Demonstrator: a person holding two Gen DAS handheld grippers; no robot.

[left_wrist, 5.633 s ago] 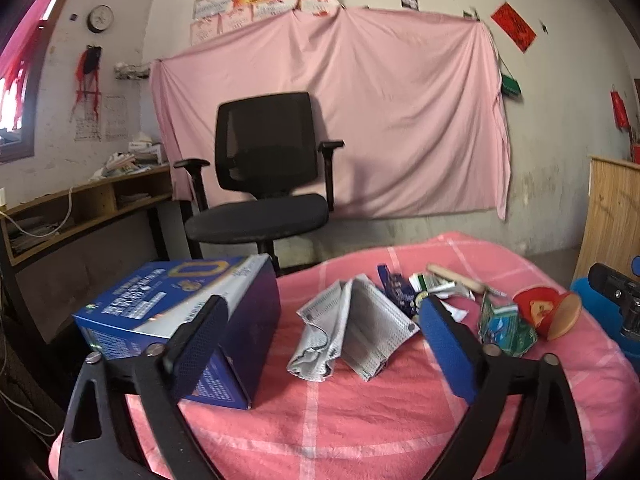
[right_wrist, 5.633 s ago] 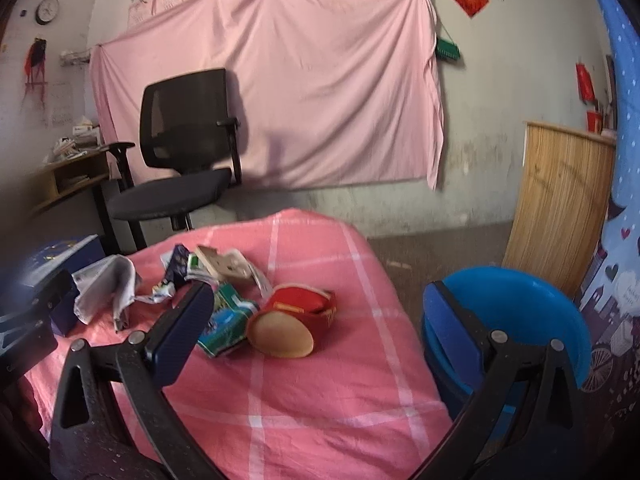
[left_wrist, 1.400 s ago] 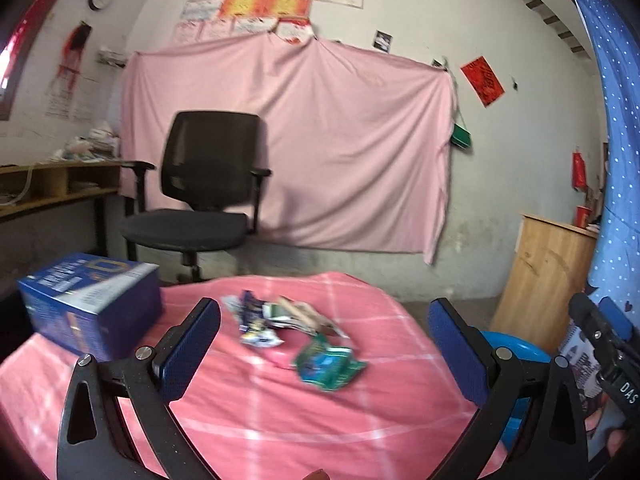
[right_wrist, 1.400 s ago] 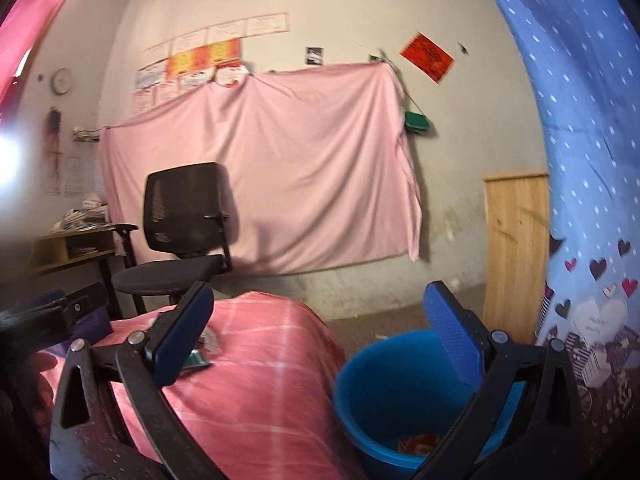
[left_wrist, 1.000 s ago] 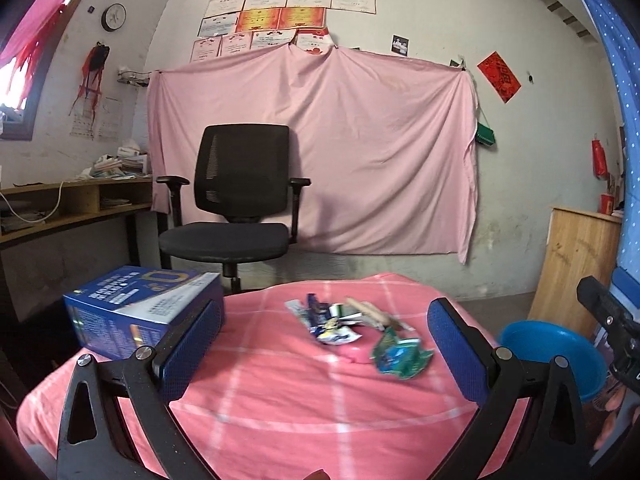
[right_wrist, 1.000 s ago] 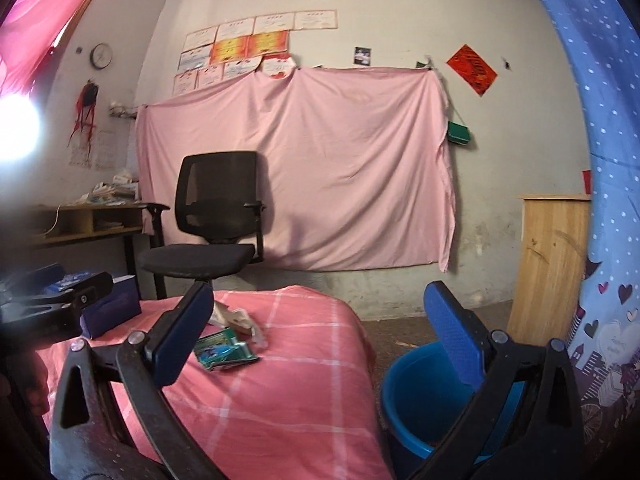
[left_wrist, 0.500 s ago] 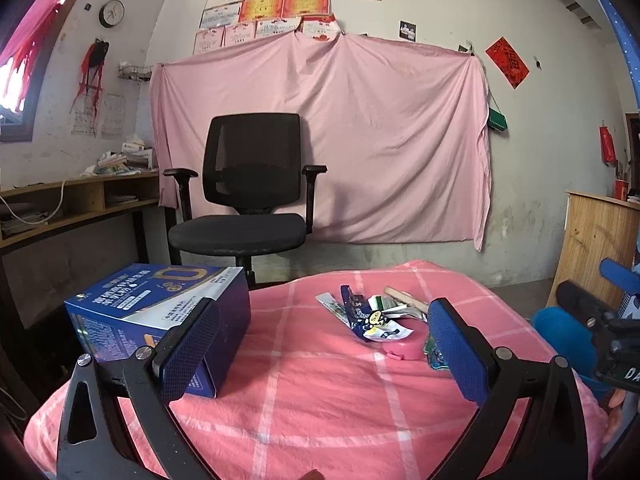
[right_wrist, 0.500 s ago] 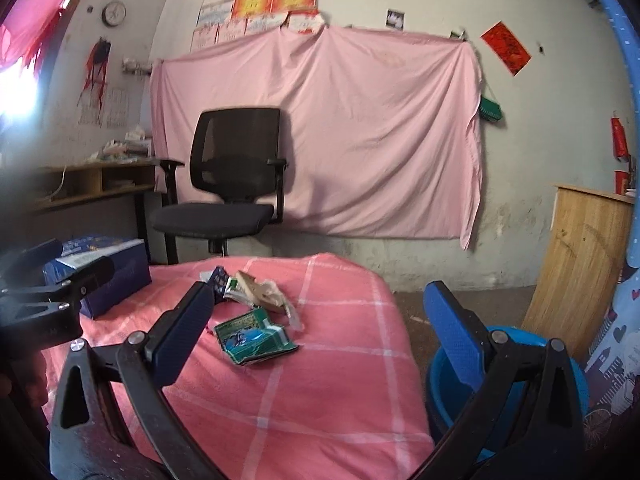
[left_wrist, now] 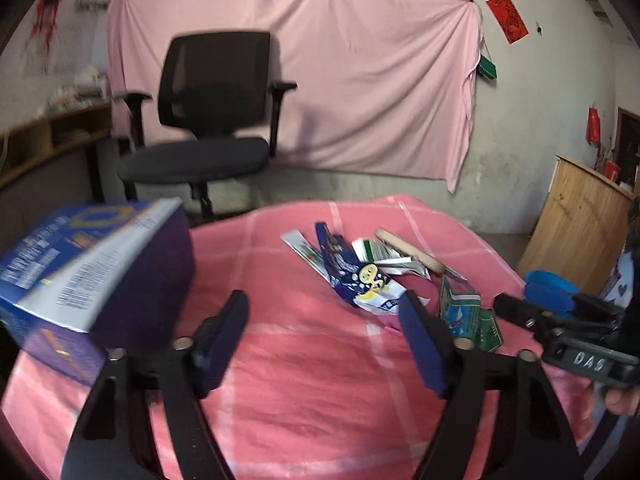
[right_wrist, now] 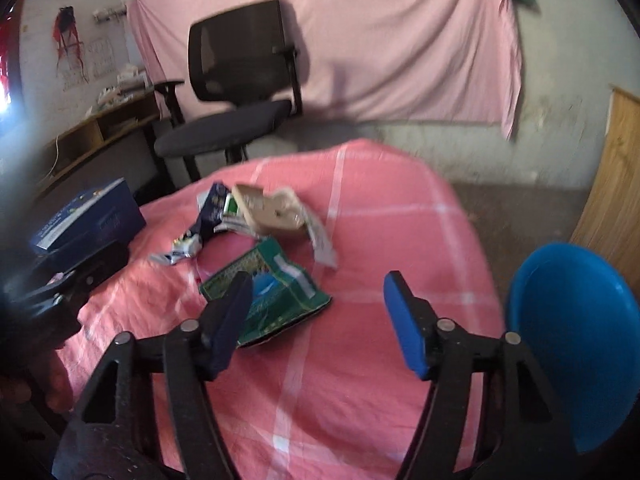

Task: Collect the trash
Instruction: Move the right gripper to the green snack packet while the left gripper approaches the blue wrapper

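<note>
A heap of wrappers lies on the pink checked cloth [left_wrist: 304, 380]: a blue wrapper with a yellow figure [left_wrist: 362, 280], a green packet [right_wrist: 280, 280] and a tan cardboard piece [right_wrist: 272, 212]. My left gripper [left_wrist: 324, 332] hovers low over bare cloth just short of the heap, its jaws closing with nothing between them. My right gripper [right_wrist: 316, 312] points down at the green packet, jaws closing. Its left finger [right_wrist: 228, 320] overlaps the packet's near edge, and the pads do not press on it.
A big blue box [left_wrist: 88, 264] stands at the table's left edge. A blue bucket [right_wrist: 572, 320] sits on the floor to the right of the table. Behind are a black office chair [left_wrist: 208, 120], a pink sheet on the wall and a wooden cabinet [left_wrist: 580, 216].
Both grippers have dropped and moved in toward the wrapper heap, tilting downward, and their jaws have narrowed. The crumpled newspaper and red cup seen at first are no longer on the table.
</note>
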